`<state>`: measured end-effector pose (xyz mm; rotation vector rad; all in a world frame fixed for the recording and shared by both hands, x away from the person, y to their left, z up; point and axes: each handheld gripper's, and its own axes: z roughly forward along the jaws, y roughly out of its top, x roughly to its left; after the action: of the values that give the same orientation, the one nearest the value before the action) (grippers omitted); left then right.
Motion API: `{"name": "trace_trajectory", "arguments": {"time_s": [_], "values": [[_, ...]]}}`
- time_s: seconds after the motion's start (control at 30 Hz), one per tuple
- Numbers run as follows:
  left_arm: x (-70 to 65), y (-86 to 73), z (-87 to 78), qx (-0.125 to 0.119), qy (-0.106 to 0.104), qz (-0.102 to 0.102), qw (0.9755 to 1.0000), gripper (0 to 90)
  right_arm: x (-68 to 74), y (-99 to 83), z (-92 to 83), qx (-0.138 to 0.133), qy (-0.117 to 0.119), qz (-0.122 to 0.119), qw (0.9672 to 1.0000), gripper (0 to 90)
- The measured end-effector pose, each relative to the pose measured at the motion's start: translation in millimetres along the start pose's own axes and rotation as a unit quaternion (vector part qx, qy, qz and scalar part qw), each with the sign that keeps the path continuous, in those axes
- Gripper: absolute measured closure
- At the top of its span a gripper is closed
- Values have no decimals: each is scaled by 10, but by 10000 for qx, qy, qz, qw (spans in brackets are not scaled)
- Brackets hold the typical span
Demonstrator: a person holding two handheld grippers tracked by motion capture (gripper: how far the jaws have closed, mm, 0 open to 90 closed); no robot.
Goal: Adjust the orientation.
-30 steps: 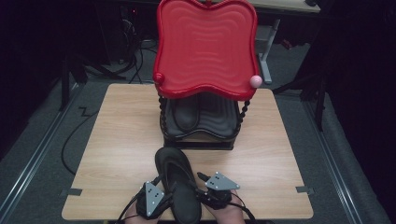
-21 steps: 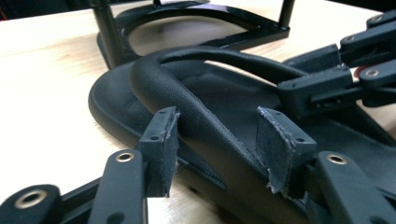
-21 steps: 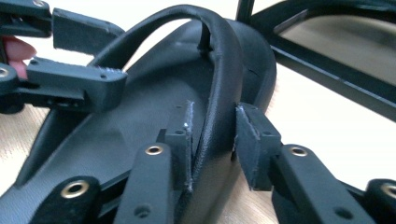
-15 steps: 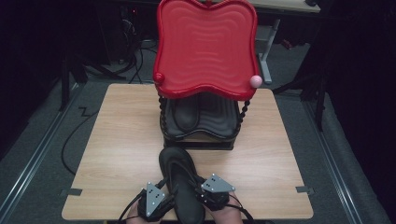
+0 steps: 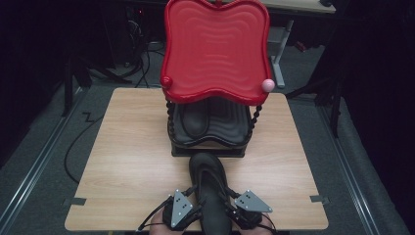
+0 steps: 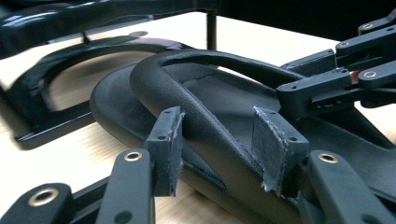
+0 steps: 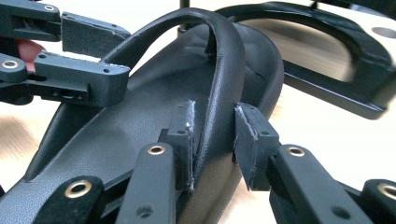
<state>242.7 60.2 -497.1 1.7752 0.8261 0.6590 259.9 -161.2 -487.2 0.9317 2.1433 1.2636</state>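
Observation:
A black sandal [image 5: 210, 188] lies lengthwise on the wooden table [image 5: 122, 161], its toe close to the foot of a two-tier rack [image 5: 208, 147]. My left gripper [image 5: 193, 209] is at the sandal's left side and my right gripper [image 5: 229, 205] at its right. In the left gripper view my left gripper [image 6: 222, 144] has just been closing, and its pads [image 6: 168, 149] now clamp the left strap and sole edge [image 6: 210, 93]. In the right gripper view my right gripper [image 7: 217, 135] has also just been closing, and its pads [image 7: 250, 140] pinch the right strap [image 7: 224, 70].
The rack has a large red wavy tray [image 5: 215, 49] on top, tilted toward the camera. Its black lower tray [image 5: 230, 128] holds a second dark sandal [image 5: 193, 120]. Bare table lies left and right of the rack. The floor around is dark, with cables.
Both grippers have slid forward with the sandal between them. Its toe now lies nearer the rack's base than a second ago.

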Motion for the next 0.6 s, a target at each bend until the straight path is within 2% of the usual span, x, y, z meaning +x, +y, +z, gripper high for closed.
{"name": "trace_trajectory", "arguments": {"time_s": [0.27,0.6], "values": [[-85,71,124,-62,-273,108,9995,537,-80,-72,-157,-37,-259,121,9996,689],[-159,126,187,-204,-470,189,9985,543,-124,-105,-325,-150,-469,173,9986,688]]}}
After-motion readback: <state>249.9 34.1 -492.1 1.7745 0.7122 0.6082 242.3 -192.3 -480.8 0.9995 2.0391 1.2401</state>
